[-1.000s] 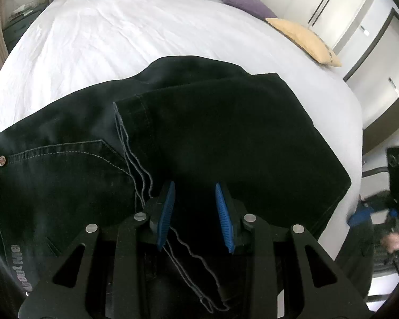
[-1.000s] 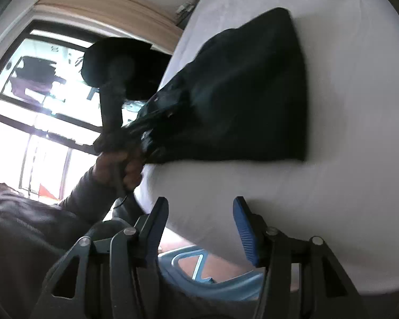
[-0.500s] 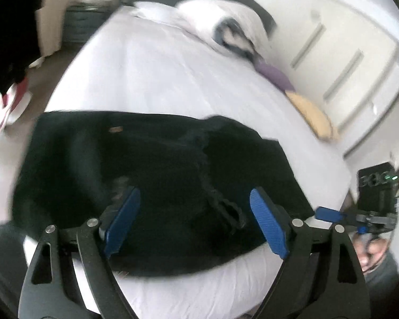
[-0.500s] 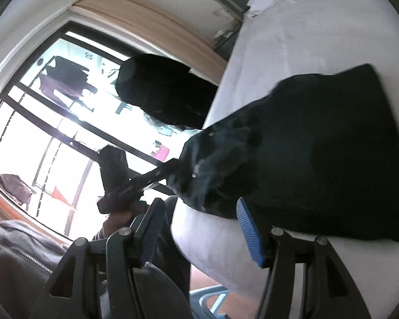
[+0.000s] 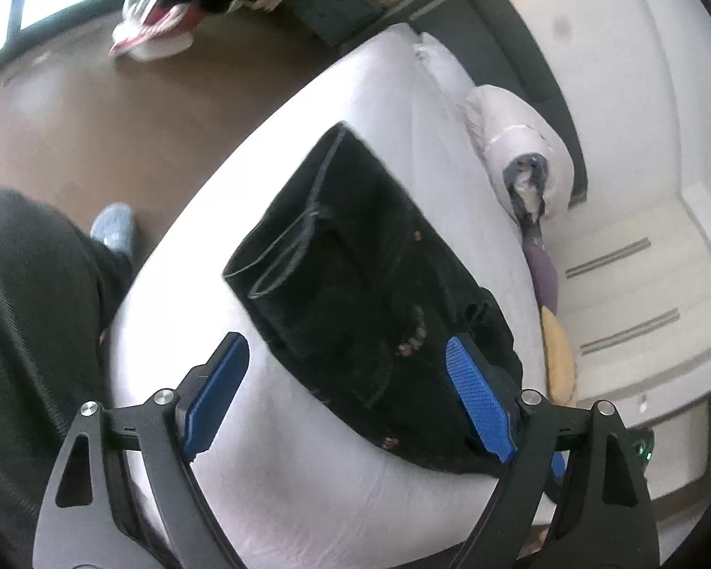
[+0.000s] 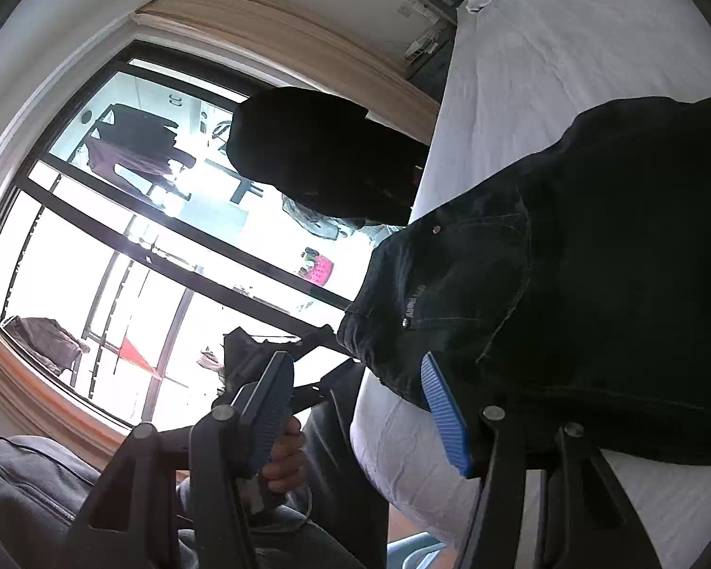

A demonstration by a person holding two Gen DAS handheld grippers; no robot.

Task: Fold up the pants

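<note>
The black pants (image 5: 365,284) lie folded into a compact rectangle on the white bed (image 5: 308,488), near its front edge. My left gripper (image 5: 350,403) is open and empty, held back above the bed edge, clear of the pants. In the right wrist view the pants (image 6: 592,284) fill the right side, waistband and pocket stitching facing me. My right gripper (image 6: 360,412) is open and empty at the bed's side, its right finger (image 6: 443,408) close beside the waistband end.
A rolled white duvet (image 5: 521,142), a purple pillow (image 5: 542,275) and a yellow pillow (image 5: 557,355) lie along the bed's far side. Brown floor (image 5: 95,109) lies left of the bed. A large window (image 6: 95,237) and a dark hanging garment (image 6: 317,151) are to the side.
My left gripper opened, let go of the pants and pulled back and swung left. My right gripper moved closer to the waistband end of the pants.
</note>
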